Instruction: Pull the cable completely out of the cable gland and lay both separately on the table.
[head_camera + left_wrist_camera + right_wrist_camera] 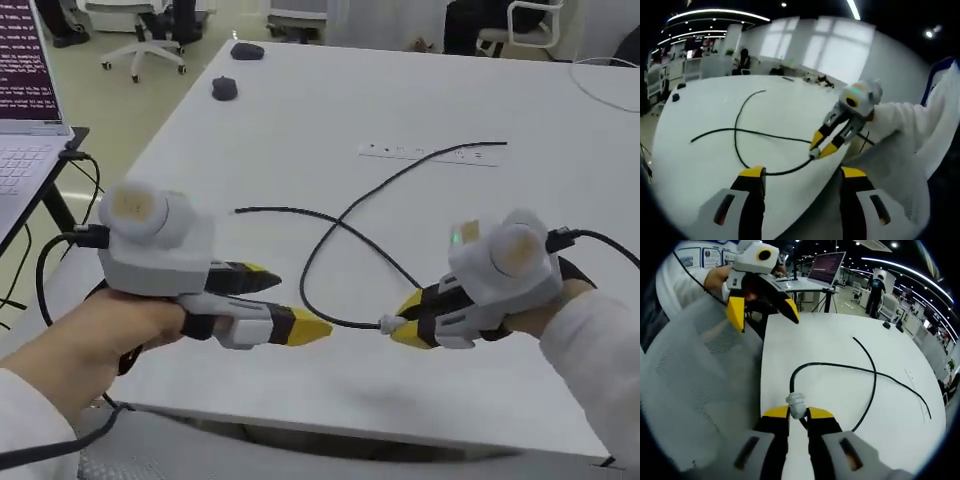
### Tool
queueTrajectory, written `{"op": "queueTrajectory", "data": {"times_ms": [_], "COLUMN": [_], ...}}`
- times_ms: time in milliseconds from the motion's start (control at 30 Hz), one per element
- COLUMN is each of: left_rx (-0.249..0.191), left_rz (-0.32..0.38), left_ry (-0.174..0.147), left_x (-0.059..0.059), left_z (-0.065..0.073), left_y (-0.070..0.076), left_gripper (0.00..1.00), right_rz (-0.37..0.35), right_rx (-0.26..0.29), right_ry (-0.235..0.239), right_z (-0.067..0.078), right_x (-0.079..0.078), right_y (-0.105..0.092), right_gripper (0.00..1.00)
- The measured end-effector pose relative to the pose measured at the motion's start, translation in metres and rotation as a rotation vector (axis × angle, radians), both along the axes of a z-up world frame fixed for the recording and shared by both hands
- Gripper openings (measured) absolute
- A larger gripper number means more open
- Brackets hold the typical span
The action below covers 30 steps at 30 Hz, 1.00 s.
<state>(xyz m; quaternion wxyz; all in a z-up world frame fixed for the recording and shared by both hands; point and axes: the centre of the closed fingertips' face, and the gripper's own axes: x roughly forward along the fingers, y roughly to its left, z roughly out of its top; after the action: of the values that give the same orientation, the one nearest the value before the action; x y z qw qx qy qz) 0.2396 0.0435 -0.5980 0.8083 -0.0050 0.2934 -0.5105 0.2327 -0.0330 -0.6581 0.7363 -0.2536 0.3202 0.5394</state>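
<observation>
**A:** What do we have here that holds anything?

**B:** We take the small whitish plastic cable gland [796,401] as the holder; the thin black round cable [840,365] goes into the end that faces away from the right gripper, so the two are not yet parted.

**A:** And the grey-bodied, yellow-tipped right gripper [798,415]?

**B:** Clenched on the gland; its jaws stand close together with the gland pinched at their tips, low over the flat white table [330,100].

**A:** How does the cable look to us?

**B:** Slack and lying on the table. From the gland it curls round ahead of the right gripper's tips, then runs far off to that gripper's side; it ends near a long white power strip [430,153]. A second black run crosses it once. One free end of that run lies out beyond the left gripper, and the other end passes under the right gripper; we cannot tell whether it joins up behind the gland.

**A:** The matching grey, yellow-tipped left gripper [295,305]?

**B:** Its jaws are spread wide and grasp nothing; it points at the right gripper's tips, near them but apart.

**A:** Anything else we should note?

**B:** Two dark computer mice [224,88] sit on the table well beyond the left gripper; a silver laptop [25,110] with its screen up stands off the table on that gripper's outer side.
</observation>
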Motion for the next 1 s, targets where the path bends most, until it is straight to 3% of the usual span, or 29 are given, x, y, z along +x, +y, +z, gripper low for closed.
{"op": "queueTrajectory", "data": {"times_ms": [167, 300, 500, 600, 633, 800, 933, 1000], "left_rx": [-0.079, -0.085, -0.106, -0.118, -0.125, -0.166, -0.289, -0.278], "left_rz": [-0.028, -0.052, -0.110, -0.132, -0.149, -0.168, -0.174, -0.190], "left_ry": [0.006, 0.001, 0.006, 0.009, 0.018, 0.045, 0.117, 0.103], "left_x": [-0.002, -0.005, -0.012, -0.015, -0.018, -0.026, -0.034, -0.037], "left_z": [0.021, 0.026, 0.033, 0.035, 0.037, 0.042, 0.059, 0.059], "left_y": [-0.012, -0.018, -0.028, -0.031, -0.032, -0.034, -0.040, -0.041], "left_gripper": [0.49, 0.47, 0.40, 0.34, 0.33, 0.30, 0.24, 0.24], "right_rz": [-0.006, 0.006, 0.035, 0.059, 0.065, 0.064, 0.041, 0.044], "right_rx": [0.018, 0.045, 0.038, 0.014, -0.024, -0.023, -0.017, 0.000], "right_ry": [-0.033, -0.073, -0.140, -0.171, -0.186, -0.200, -0.214, -0.218], "right_z": [0.028, 0.052, 0.082, 0.091, 0.090, 0.096, 0.104, 0.110], "right_x": [-0.007, -0.014, -0.025, -0.029, -0.029, -0.036, -0.040, -0.043], "right_y": [0.010, 0.022, 0.034, 0.036, 0.032, 0.032, 0.032, 0.036], "right_gripper": [0.10, 0.10, 0.11, 0.11, 0.11, 0.11, 0.11, 0.11]}}
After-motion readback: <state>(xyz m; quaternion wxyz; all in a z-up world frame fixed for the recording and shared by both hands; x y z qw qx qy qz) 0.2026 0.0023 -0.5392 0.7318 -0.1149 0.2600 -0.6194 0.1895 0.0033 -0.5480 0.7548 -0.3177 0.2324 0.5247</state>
